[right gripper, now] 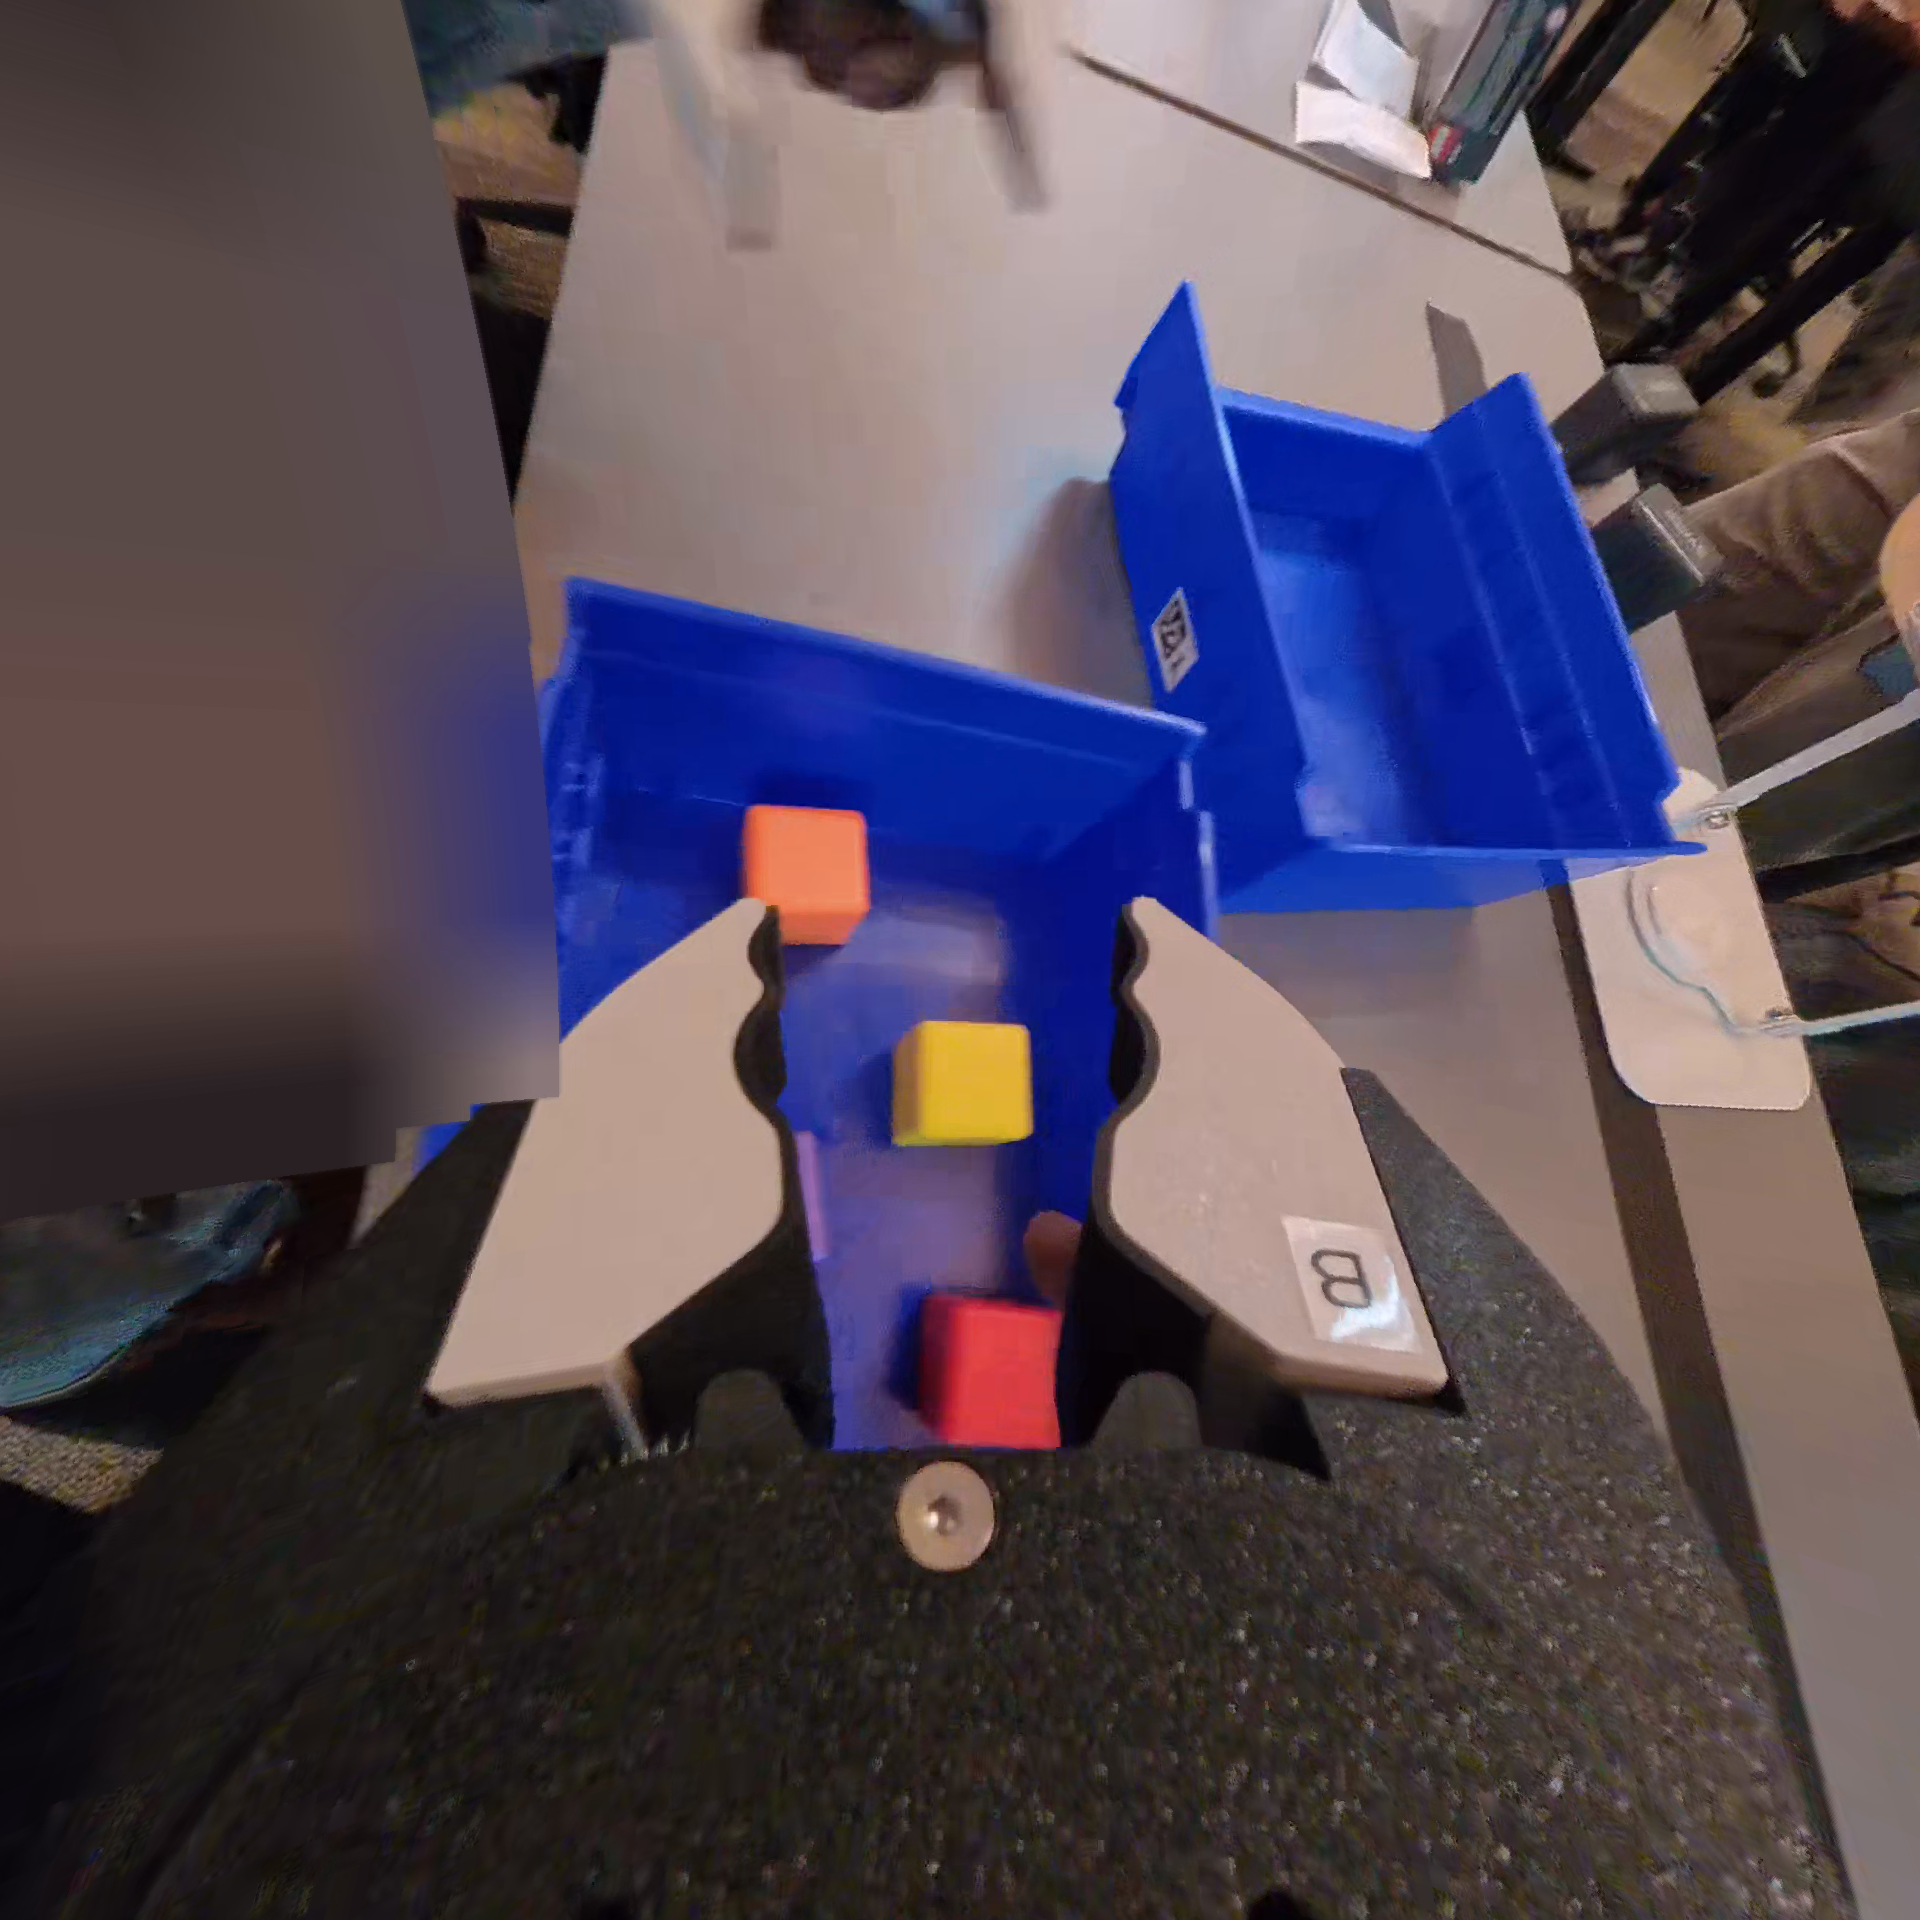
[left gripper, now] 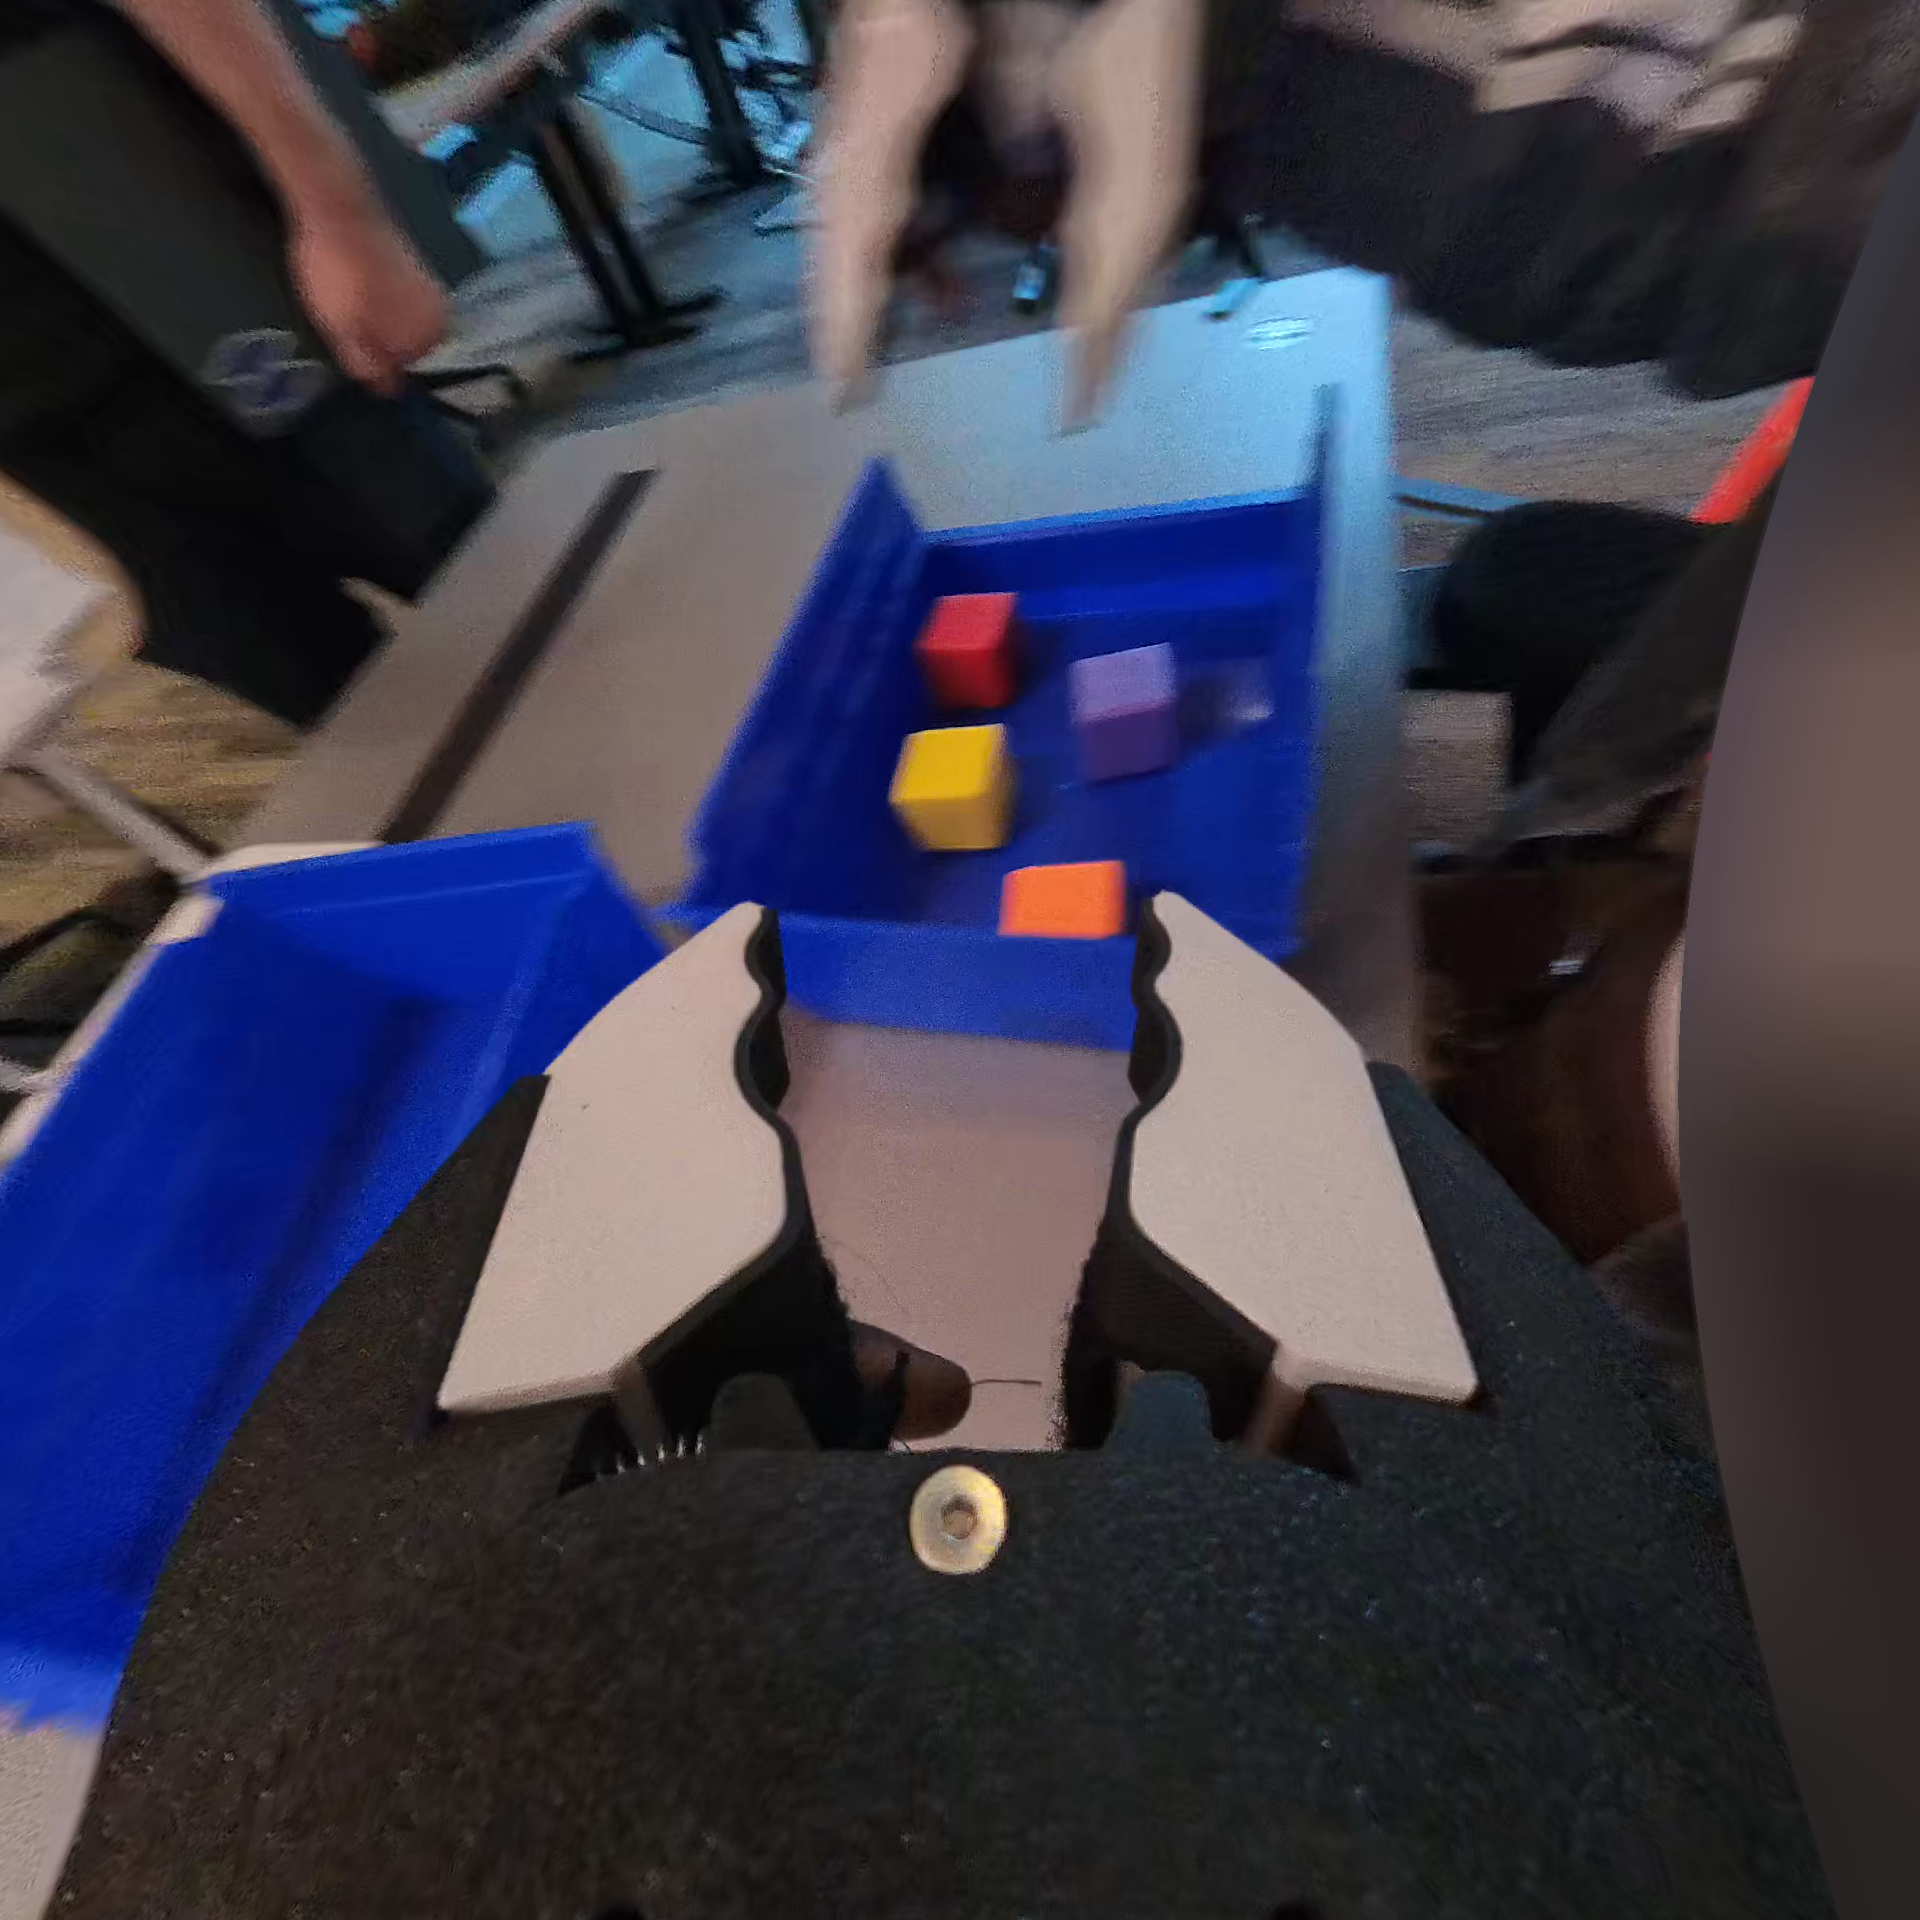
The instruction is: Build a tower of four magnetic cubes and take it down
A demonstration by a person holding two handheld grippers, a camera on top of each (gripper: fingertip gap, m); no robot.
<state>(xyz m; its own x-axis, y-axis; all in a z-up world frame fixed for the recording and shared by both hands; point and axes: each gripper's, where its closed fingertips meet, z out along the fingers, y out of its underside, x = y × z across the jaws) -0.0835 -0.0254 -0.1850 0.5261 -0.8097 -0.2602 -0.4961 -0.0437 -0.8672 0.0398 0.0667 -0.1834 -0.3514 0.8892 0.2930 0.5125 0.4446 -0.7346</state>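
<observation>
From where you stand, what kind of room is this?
Probably an office or lab workspace. Grey tables stand end to end on carpet, dark desk legs show behind, and two blue bins sit out, one holding coloured cubes for a hands-on exercise.

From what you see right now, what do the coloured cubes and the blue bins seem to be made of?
The yellow cube, orange cube and red cube look like matte painted wood or solid plastic: flat colour, crisp edges, no shine; I cannot tell which. The blue bin holding them and the empty blue bin look like moulded hard plastic: thin walls, ribbed rims, slight gloss.
</observation>
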